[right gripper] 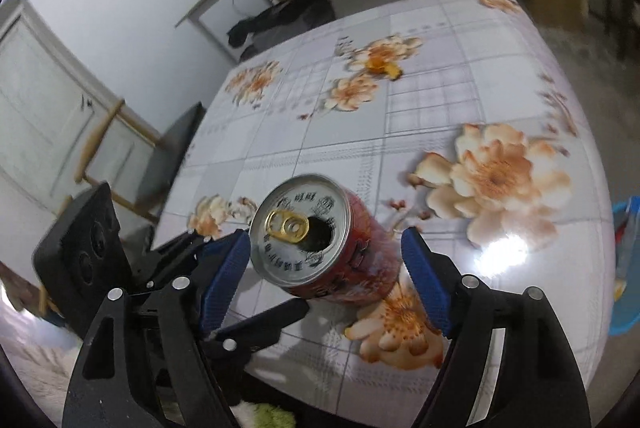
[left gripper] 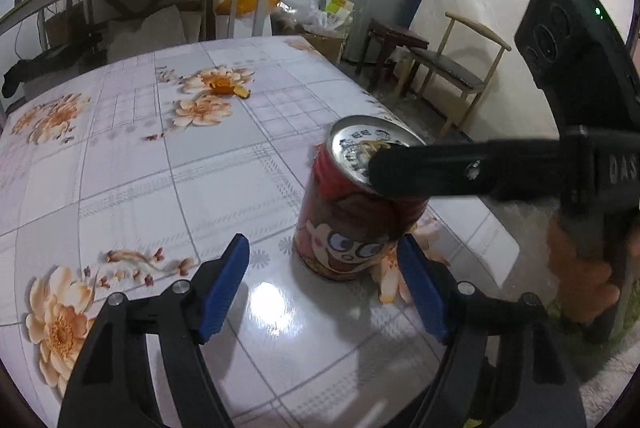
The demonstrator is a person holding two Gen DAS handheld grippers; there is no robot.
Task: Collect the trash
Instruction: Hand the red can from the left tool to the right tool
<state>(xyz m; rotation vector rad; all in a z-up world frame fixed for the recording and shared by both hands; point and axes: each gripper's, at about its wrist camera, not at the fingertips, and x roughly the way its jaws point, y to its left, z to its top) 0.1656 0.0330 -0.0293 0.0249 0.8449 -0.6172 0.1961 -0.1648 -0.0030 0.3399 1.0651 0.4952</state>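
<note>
A red can point(left gripper: 352, 204) with a cartoon face stands upright on the flowered worktop point(left gripper: 160, 164), its silver top opened. The left gripper point(left gripper: 324, 292) hangs just near of it, jaws wide apart, touching nothing. From the right, a black finger of the right gripper point(left gripper: 460, 168) reaches across the can's top. Orange peel point(left gripper: 228, 86) lies far back on the worktop.

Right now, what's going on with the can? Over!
Left gripper open, right gripper open. Red can upright on table, not held. Orange peel farther back, not blocking.
</note>
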